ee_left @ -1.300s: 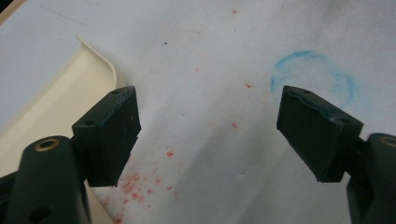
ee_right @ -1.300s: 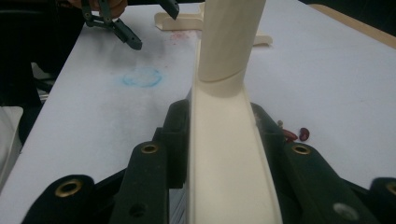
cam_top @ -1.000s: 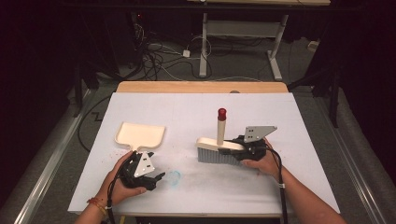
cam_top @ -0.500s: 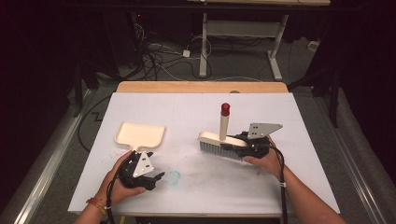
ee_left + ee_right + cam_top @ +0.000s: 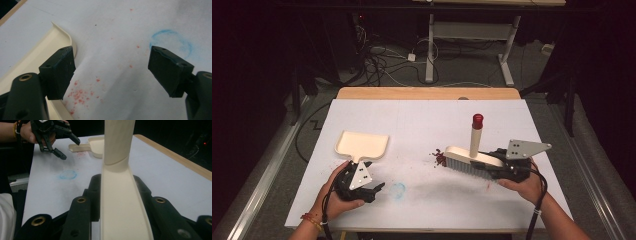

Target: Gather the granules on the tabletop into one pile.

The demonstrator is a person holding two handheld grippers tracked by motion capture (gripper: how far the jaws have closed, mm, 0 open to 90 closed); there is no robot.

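a white bench seen from above. near its right edge the right gripper is clamped on the flat cream back of a brush, whose handle stands upright; the bristles face down with their far end at a small heap of red crumbs, placed to push them leftward. toward the left edge lies a cream dustpan, mouth facing away from the person, ready to take the crumbs. the left gripper waits just beside the dustpan's handle, jaws wide apart, holding nothing. fine red specks lie beneath it.
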